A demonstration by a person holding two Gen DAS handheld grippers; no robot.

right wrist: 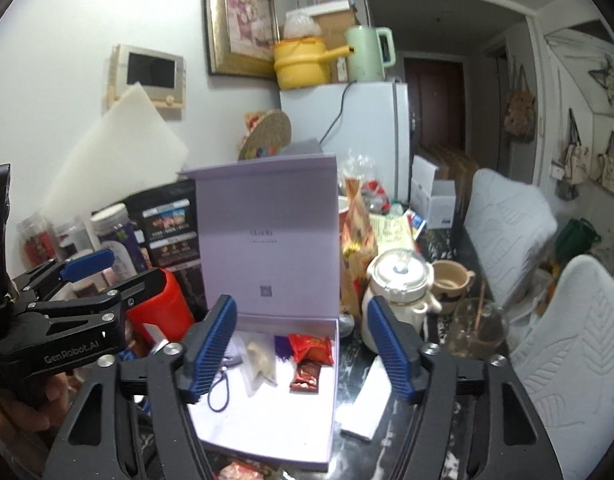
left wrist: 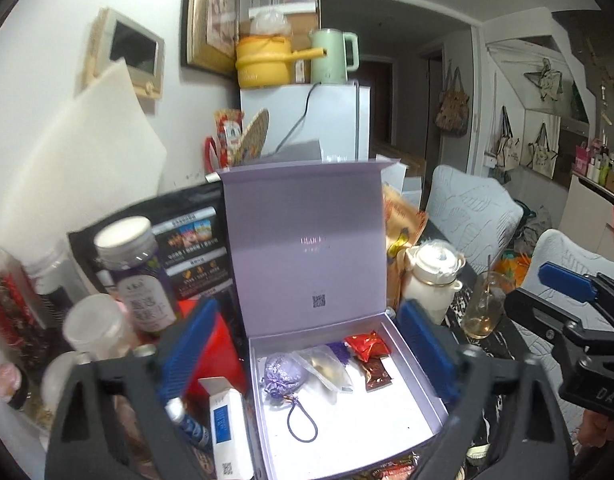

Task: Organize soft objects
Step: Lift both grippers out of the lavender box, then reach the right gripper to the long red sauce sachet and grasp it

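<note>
A lilac gift box (left wrist: 307,220) stands on the crowded table with its lid upright. On its white floor lie a purple sachet (left wrist: 281,376) with a cord loop, a clear pouch (left wrist: 327,368), a red snack packet (left wrist: 365,344) and a brown packet (left wrist: 377,374). My left gripper (left wrist: 307,352) hovers above the box, open wide, with nothing between its blue pads. My right gripper (right wrist: 301,352) is also open and empty above the same box (right wrist: 267,220); below it I see the red packet (right wrist: 311,348), the brown packet (right wrist: 306,376) and the pouch (right wrist: 261,360).
A white teapot (right wrist: 399,284) and a glass with a stirrer (right wrist: 477,328) stand right of the box. Jars and a labelled bottle (left wrist: 139,272) crowd its left, with a red container (right wrist: 159,304) and a small white carton (left wrist: 227,428). Padded chairs (right wrist: 507,216) line the right side.
</note>
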